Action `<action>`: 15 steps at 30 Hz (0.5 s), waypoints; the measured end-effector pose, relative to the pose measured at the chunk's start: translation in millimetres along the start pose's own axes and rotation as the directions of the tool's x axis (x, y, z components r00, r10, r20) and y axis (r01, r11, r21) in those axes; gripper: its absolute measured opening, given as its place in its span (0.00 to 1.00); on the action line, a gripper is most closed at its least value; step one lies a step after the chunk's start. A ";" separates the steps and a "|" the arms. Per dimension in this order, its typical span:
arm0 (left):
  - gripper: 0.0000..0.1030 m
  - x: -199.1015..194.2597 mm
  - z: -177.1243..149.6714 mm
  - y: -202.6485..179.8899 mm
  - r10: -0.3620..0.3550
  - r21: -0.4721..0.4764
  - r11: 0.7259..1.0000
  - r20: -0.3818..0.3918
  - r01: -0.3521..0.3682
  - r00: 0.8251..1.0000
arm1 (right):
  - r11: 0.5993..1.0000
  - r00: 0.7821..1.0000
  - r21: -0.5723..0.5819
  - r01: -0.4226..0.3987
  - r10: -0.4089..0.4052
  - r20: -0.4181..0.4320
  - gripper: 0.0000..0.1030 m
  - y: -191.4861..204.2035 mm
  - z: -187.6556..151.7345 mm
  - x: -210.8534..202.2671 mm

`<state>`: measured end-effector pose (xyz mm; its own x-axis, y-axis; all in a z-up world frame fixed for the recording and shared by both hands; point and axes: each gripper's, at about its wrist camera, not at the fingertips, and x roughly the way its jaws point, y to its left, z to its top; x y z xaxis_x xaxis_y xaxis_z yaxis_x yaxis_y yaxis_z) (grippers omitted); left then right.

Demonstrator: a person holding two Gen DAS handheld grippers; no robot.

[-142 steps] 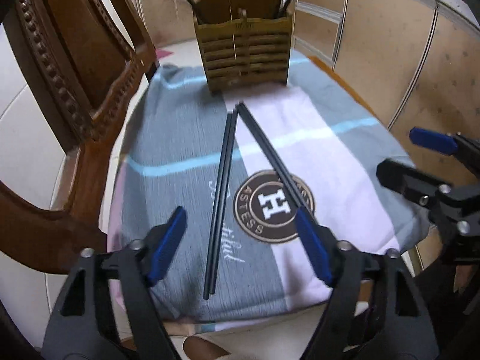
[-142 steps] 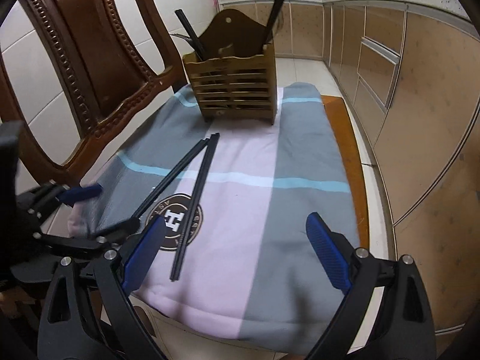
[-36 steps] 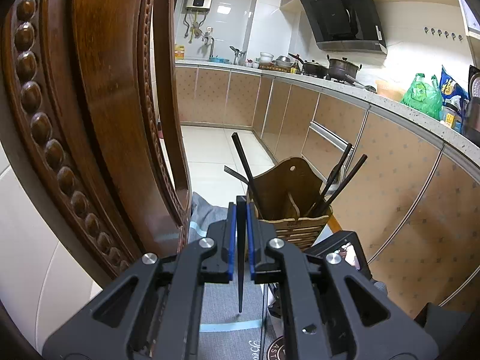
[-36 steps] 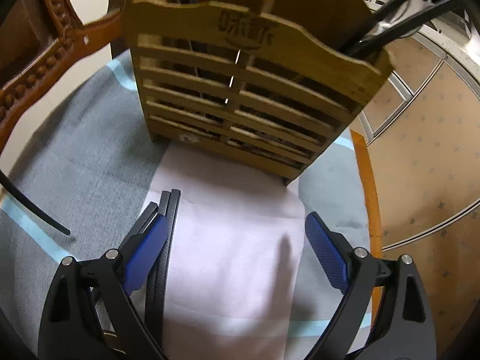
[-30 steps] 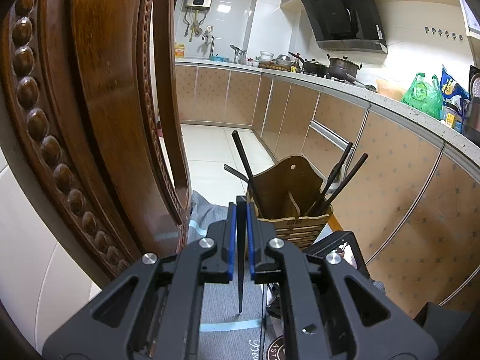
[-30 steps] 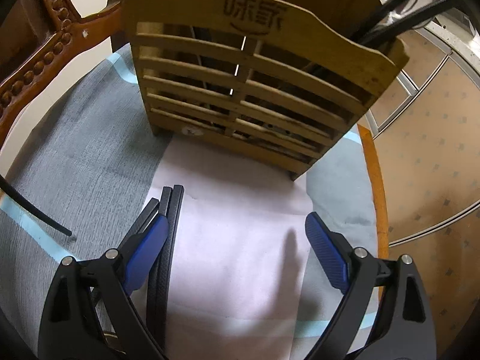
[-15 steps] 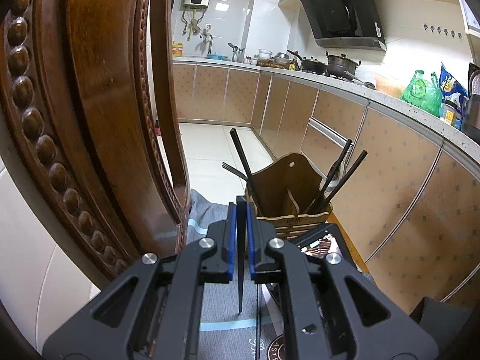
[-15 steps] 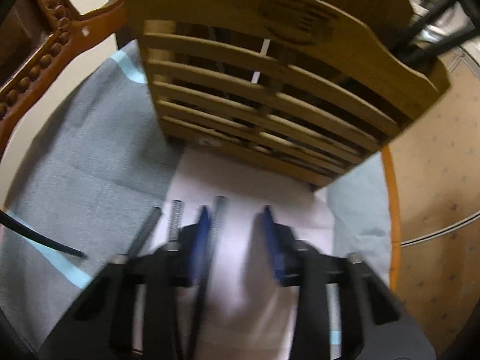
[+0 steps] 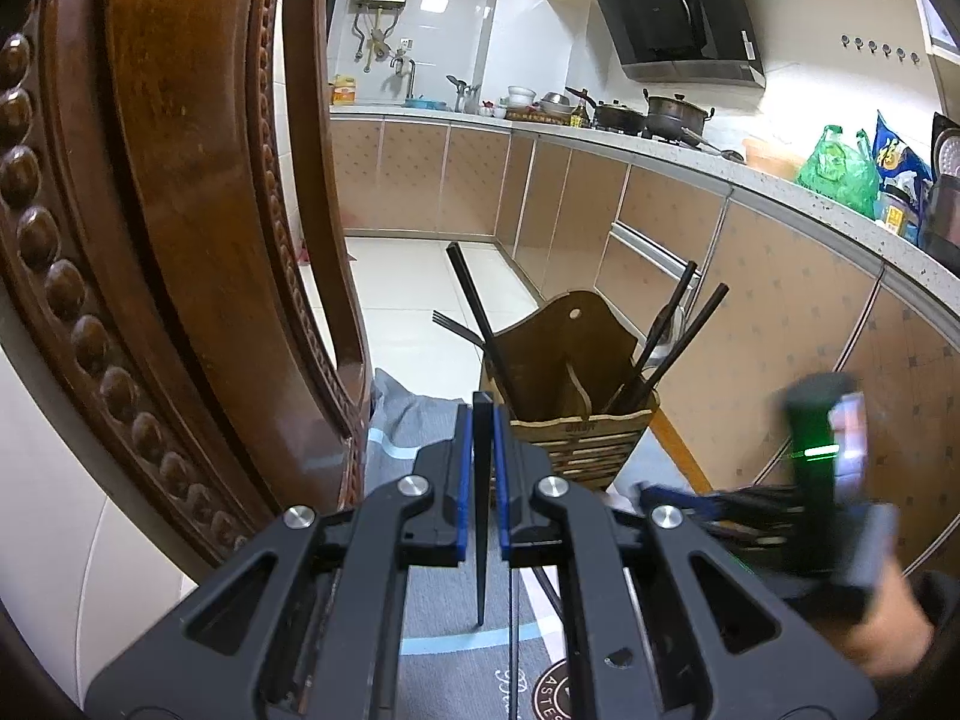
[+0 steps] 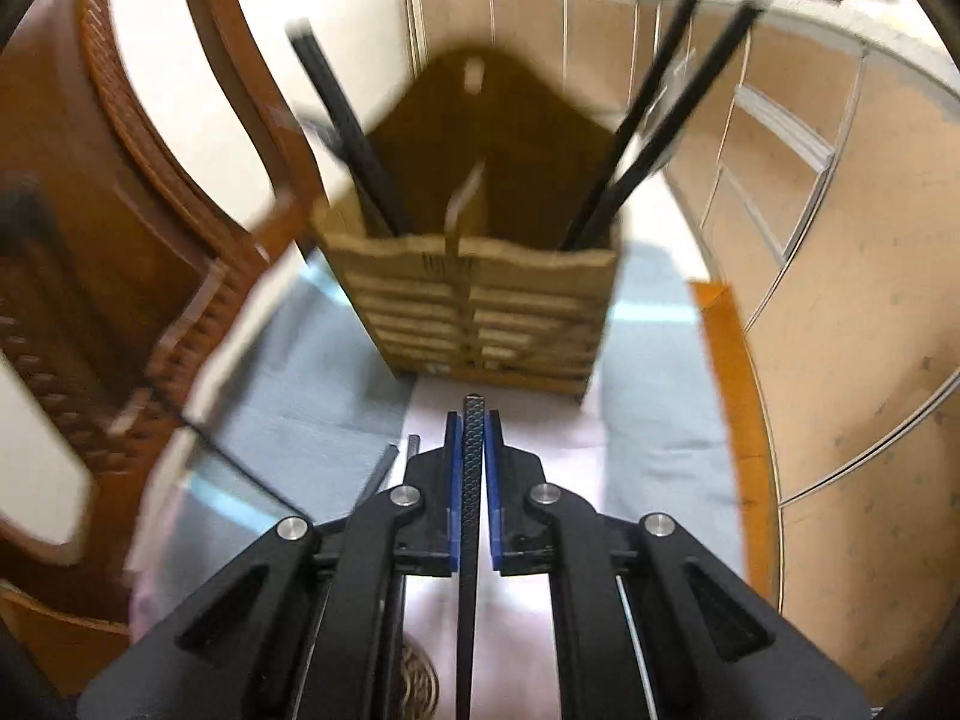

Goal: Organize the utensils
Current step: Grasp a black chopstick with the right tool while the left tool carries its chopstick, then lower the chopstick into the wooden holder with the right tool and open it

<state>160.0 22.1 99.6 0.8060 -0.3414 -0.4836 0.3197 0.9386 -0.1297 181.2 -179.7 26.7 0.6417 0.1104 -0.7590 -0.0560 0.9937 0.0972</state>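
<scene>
Over chair cloth [image 10: 654,420], both grippers [image 9: 478,450] [image 10: 473,438] pinch chopsticks [image 9: 480,510] [image 10: 471,510] btwn pads

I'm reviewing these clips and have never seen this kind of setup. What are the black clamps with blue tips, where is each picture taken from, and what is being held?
There is no robot here. A person holds a hand-operated two-finger clamp in each hand, and each clamp carries a wide-angle camera looking forward along its fingers. So one picture looks out from the left gripper and the other from the right gripper.

Each gripper is shut on one black chopstick: the left chopstick hangs point down, and the right chopstick runs between the blue pads.

Ahead stands a slatted wooden utensil holder with two compartments, each already holding dark utensils. It sits on a grey, pink and blue cloth spread over a wooden chair. More chopsticks lie on the cloth. The right-hand picture is blurred.
</scene>
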 end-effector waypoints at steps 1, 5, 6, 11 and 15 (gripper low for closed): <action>0.06 0.3 -0.4 -2.0 0.002 0.003 1.000 -0.005 -0.002 1.000 | 1.000 1.000 0.002 -0.004 0.004 0.022 0.07 -5.8 -4.4 -12.8; 0.06 1.6 -1.2 -9.0 0.016 0.013 1.000 -0.019 -0.016 1.000 | 0.999 0.994 0.023 -0.028 0.025 0.107 0.07 -6.5 -21.7 -64.8; 0.06 1.2 -1.2 -10.4 0.022 0.013 1.000 -0.020 -0.022 1.000 | 0.999 0.992 0.026 -0.030 0.026 0.124 0.07 -5.2 -28.3 -80.4; 0.06 -1.6 -3.3 -14.1 0.040 0.022 0.999 -0.024 -0.040 0.999 | 0.999 0.984 0.031 -0.042 0.036 0.176 0.07 -7.0 -39.5 -113.5; 0.06 -3.8 -4.6 -12.6 0.046 0.023 0.999 -0.026 -0.045 0.999 | 0.998 0.977 0.029 -0.049 0.042 0.207 0.07 -5.4 -38.7 -131.6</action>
<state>150.7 11.8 99.1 0.8069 -0.2964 -0.5110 0.2940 0.9517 -0.0878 67.5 -198.8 101.1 0.7834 0.1453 -0.6043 -0.0649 0.9861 0.1529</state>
